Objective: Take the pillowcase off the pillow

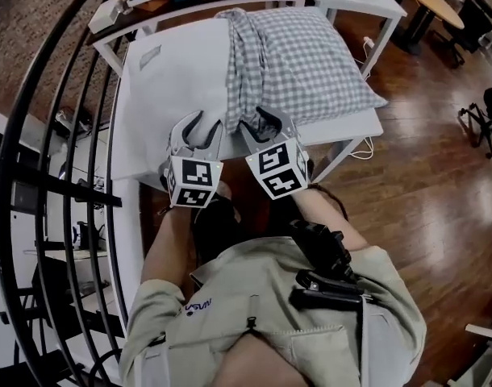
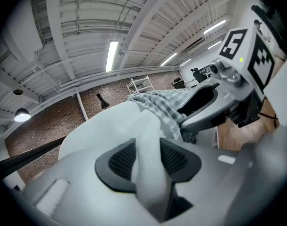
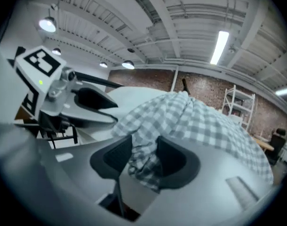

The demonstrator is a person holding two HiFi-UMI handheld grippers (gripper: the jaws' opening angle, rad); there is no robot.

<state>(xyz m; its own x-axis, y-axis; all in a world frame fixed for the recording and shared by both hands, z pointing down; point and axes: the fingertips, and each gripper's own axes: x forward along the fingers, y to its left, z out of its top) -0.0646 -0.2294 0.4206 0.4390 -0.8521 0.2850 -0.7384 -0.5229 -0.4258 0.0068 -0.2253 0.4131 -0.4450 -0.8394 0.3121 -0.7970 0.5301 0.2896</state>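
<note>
Loosely, the left gripper [image 2: 147, 157] straddles the pillow [image 2: 106, 126] and the right gripper [image 3: 144, 157] straddles the pillowcase [image 3: 200, 121] (neither clamped); pulling now would likely slip off both.

White pillow [image 1: 173, 79] lies flat on the counter [image 1: 347, 130], its left half bare; the grey-checked pillowcase [image 1: 310, 59] is bunched over the right half.

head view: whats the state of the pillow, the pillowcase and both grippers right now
pillow: lying flat, its left part bare
pillowcase: on the pillow's right part only, open edge bunched mid-pillow
left gripper: jaws apart, a fold of the white pillow between them
right gripper: jaws apart, the checked pillowcase edge between them
</note>
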